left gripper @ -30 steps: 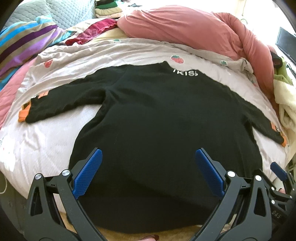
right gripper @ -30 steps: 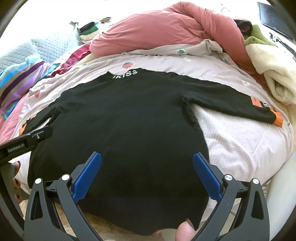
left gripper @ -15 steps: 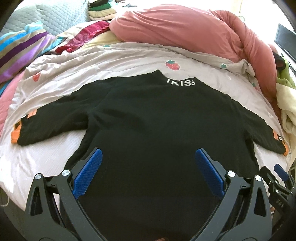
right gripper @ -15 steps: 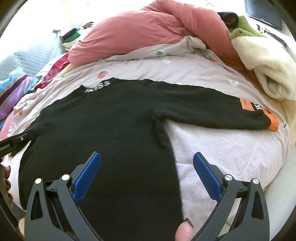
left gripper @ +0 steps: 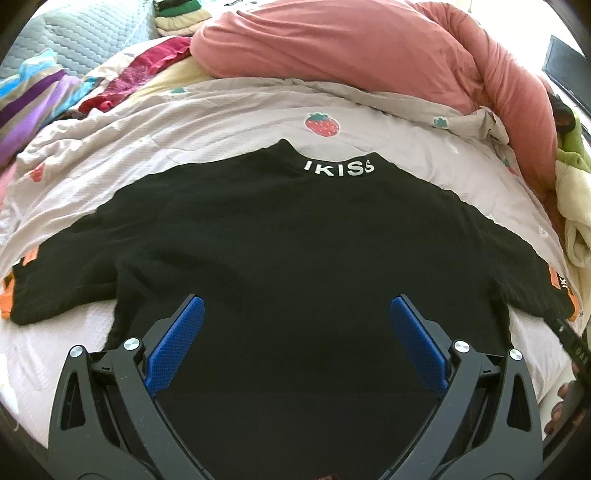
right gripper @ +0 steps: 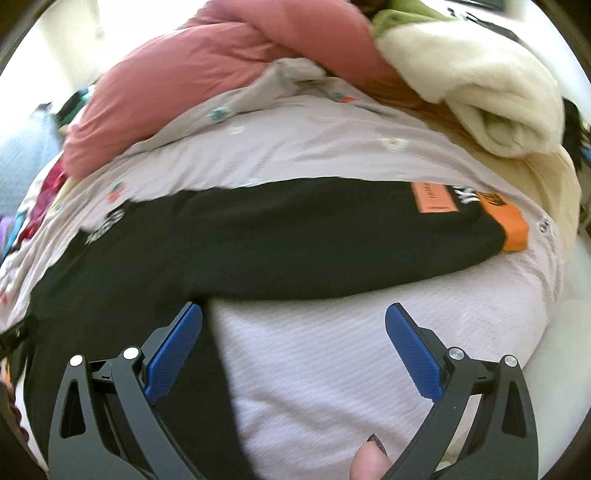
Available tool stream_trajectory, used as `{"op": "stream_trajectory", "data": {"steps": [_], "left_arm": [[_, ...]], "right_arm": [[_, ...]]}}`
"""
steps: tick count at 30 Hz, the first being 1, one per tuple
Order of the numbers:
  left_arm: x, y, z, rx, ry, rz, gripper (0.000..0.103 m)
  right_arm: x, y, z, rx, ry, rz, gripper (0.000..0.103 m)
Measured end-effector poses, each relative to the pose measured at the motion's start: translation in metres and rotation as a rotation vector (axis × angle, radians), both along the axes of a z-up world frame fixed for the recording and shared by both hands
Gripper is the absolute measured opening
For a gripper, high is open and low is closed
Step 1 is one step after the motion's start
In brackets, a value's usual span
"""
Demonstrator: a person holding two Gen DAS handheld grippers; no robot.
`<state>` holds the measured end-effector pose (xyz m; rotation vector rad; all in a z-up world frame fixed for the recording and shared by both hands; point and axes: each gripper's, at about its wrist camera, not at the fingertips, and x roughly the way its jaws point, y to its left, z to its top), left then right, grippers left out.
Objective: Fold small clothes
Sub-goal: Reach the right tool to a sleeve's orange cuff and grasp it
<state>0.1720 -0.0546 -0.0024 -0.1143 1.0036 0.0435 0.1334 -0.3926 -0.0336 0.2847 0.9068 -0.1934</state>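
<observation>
A black long-sleeved sweater point(left gripper: 295, 236) lies flat on the bed, collar with white "IKISS" lettering point(left gripper: 338, 168) at the far side, sleeves spread out with orange cuffs point(left gripper: 5, 301). My left gripper point(left gripper: 293, 314) is open and empty, low over the sweater's body. My right gripper point(right gripper: 293, 314) is open and empty over the bed sheet just below the sweater's right sleeve point(right gripper: 332, 240), whose orange cuff point(right gripper: 511, 227) and orange patch point(right gripper: 434, 197) lie to the far right.
The pale strawberry-print sheet point(left gripper: 221, 122) covers the bed. A pink duvet point(left gripper: 351, 44) is heaped at the back. A cream blanket point(right gripper: 480, 96) lies at the right, a striped pillow point(left gripper: 29, 96) and folded clothes point(left gripper: 177, 14) at the back left.
Both grippers moved forward and lower over the sweater. The right one also swung right, from over the body to beside the right sleeve. Both stayed open.
</observation>
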Motion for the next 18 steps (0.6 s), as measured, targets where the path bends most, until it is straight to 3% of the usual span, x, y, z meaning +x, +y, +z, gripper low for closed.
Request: {"op": "stream_trajectory", "data": {"steps": [8, 16, 18], "left_arm": [[0.021, -0.009, -0.011, -0.001, 0.003, -0.011, 0.095], [0.039, -0.014, -0.020, 0.003, 0.013, -0.031, 0.095], [0.042, -0.013, -0.022, 0.002, 0.020, -0.029, 0.095]], "right_arm": [[0.003, -0.063, -0.013, 0.034, 0.030, -0.188, 0.099], [0.006, -0.126, -0.033, 0.170, 0.049, -0.363, 0.099], [0.009, -0.133, -0.033, 0.159, 0.038, -0.379, 0.099]]}}
